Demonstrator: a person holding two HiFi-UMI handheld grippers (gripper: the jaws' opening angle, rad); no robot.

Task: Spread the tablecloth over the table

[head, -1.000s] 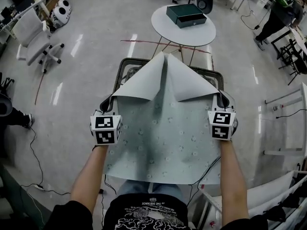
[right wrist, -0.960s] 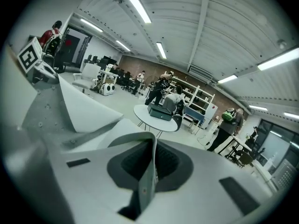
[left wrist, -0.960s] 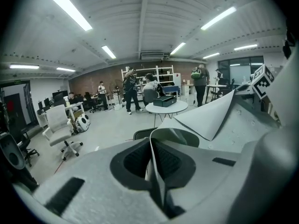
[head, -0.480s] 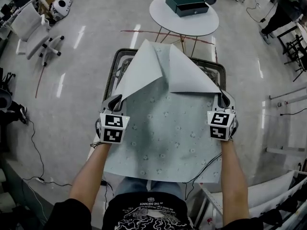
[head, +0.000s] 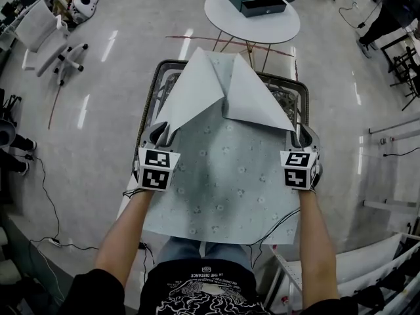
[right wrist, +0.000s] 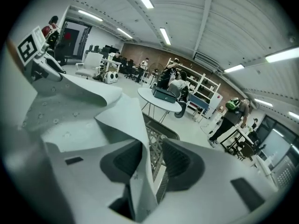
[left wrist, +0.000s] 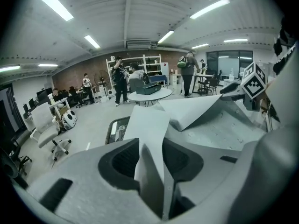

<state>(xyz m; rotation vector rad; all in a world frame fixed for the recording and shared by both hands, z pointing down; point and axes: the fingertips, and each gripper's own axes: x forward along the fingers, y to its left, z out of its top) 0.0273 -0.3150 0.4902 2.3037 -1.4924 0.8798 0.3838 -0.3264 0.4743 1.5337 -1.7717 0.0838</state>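
Shirt [head: 200,294] print nearest me was too small to read. My left gripper [head: 159,136] and right gripper [head: 303,136] jaws had just been opening: spread, with the tablecloth [head: 223,176] edges loose between them, unpinched. Cloth looked thin, light, limp, likely slippery. Far corners lay folded back beyond my fingers on the table [head: 289,97]; I'd grab those. No labels on the cloth.

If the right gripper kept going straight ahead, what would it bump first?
Probably the tablecloth: its edge sits between the right gripper's jaws, which have just been opening. Right behind is the table's metal mesh, though depth is hard to judge.
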